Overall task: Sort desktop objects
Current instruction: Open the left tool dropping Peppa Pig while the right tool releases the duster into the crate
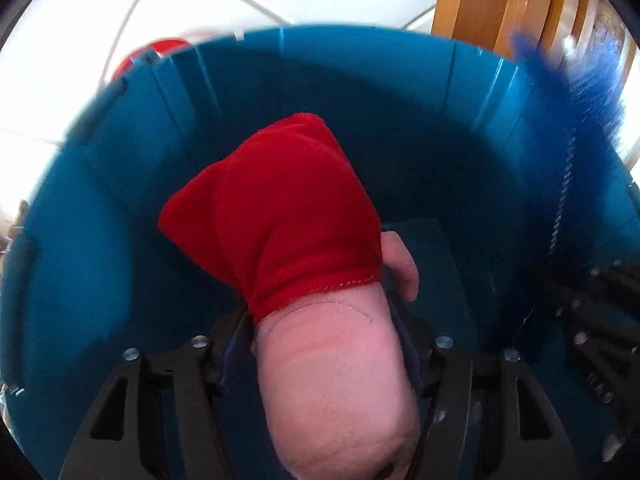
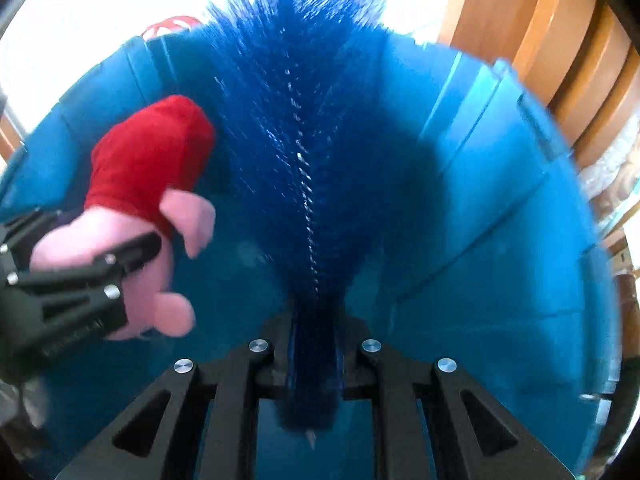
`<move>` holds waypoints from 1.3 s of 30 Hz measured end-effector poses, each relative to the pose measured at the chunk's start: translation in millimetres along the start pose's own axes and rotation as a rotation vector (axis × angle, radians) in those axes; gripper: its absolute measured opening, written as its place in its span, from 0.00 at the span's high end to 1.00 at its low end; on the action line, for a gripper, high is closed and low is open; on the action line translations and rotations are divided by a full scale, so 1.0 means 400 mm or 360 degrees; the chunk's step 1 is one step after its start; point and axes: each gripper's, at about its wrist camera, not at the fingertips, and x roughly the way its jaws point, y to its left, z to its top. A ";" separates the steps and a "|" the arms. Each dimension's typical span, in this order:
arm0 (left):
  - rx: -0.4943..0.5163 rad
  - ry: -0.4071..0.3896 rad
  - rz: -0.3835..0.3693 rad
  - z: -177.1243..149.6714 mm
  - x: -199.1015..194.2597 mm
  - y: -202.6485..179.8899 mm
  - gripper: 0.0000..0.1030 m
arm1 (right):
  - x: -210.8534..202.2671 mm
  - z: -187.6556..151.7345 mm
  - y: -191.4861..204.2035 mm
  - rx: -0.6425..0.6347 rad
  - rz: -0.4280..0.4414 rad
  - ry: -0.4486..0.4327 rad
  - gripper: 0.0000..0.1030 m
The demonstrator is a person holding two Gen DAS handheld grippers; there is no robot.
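Teal bin (image 2: 480, 208) entered by both grippers: plush toy (image 1: 328, 360) clamped in left fingers (image 1: 408, 344), blue brush (image 2: 296, 152) in right (blurred). Release best done low, clear of walls.

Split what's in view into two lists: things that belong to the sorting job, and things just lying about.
Job:
left gripper shut on pink plush toy in red dress
right gripper shut on blue bottle brush
teal bin

Lying about:
red object behind the bin
wooden furniture
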 end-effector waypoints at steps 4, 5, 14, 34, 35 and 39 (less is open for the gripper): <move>0.0031 0.0026 0.0045 -0.002 0.024 -0.015 0.39 | 0.062 -0.010 -0.007 0.0001 -0.0013 0.0079 0.87; 0.0027 0.0033 0.0045 -0.004 0.028 -0.019 0.39 | 0.073 -0.010 -0.009 0.0004 -0.0013 0.0095 0.87; 0.0013 0.0045 0.0058 -0.021 0.043 -0.029 0.20 | 0.100 -0.017 0.006 0.0027 0.0047 0.0145 0.72; 0.0036 0.0193 0.0113 -0.044 0.083 0.002 0.14 | 0.092 -0.052 -0.030 -0.0032 -0.0089 0.0174 0.10; 0.0027 0.0201 0.0107 -0.046 0.083 0.011 0.14 | 0.086 -0.049 -0.019 -0.0031 -0.0079 0.0169 0.10; 0.0012 0.0211 0.0153 -0.060 0.036 0.020 0.14 | 0.034 -0.038 -0.022 -0.0036 -0.0076 0.0147 0.08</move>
